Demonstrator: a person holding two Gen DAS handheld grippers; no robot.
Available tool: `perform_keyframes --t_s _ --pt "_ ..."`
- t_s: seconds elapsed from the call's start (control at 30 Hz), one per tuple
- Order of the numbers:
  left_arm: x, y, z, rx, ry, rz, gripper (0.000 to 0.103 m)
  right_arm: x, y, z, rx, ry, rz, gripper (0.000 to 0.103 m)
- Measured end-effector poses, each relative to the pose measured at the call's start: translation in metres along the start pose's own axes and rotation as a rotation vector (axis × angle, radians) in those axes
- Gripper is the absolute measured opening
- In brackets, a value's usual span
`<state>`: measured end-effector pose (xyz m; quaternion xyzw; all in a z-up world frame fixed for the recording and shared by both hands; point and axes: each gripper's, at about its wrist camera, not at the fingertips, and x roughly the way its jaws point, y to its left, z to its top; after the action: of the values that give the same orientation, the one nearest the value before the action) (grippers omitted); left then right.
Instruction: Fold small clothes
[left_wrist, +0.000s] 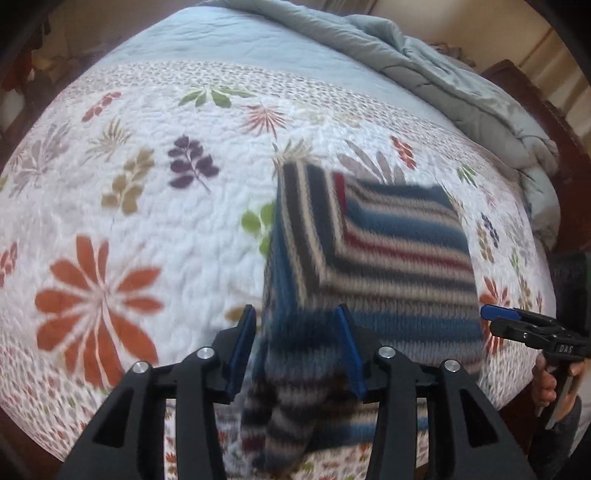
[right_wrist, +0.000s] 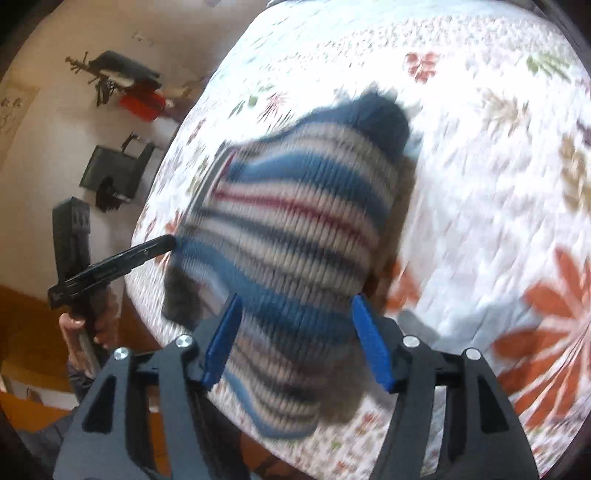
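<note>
Folded striped sweater (left_wrist: 373, 258) flat on quilt (left_wrist: 147, 221), stripes mostly crosswise.

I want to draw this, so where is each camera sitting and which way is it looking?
Left wrist view: sits on the left gripper, looking forward over the striped knit sweater on the floral quilt; shows its own open jaws, plus the right gripper at the right edge.
Right wrist view: sits on the right gripper, looking across the sweater towards a wall; shows its open jaws, plus the left gripper and hand.
Both share the sweater, the quilt and the other gripper.
</note>
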<state>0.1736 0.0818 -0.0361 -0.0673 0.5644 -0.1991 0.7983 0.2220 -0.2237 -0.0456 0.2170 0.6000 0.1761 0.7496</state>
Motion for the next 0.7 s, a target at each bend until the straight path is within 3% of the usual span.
perform_keyframes --t_s 0.1,0.17,0.27,0.37,0.5,0.57,0.7 --pt "0.011 -0.006 0.031 0.009 -0.004 0.006 0.058 0.008 -0.012 0.033 0.034 0.002 -0.009 0.065" --pt "0.030 -0.011 0.046 0.023 0.016 0.060 0.058 0.018 -0.018 0.049 0.052 0.013 -0.032 0.066" --pt "0.054 -0.008 0.054 0.007 0.042 0.031 0.057 0.035 -0.023 0.063 0.074 0.032 -0.028 0.069" --pt "0.074 -0.002 0.057 -0.028 0.078 -0.051 0.043 0.048 -0.029 0.069 0.093 0.042 0.007 0.072" --pt "0.078 0.008 0.055 -0.053 0.065 -0.047 0.023 0.050 -0.032 0.071 0.085 0.036 0.013 0.070" --pt "0.082 0.022 0.054 -0.090 0.058 -0.034 0.022 0.050 -0.032 0.070 0.079 0.031 0.007 0.071" --pt "0.086 0.018 0.046 -0.051 0.046 0.018 0.023 0.055 -0.033 0.064 0.078 0.028 -0.002 0.074"
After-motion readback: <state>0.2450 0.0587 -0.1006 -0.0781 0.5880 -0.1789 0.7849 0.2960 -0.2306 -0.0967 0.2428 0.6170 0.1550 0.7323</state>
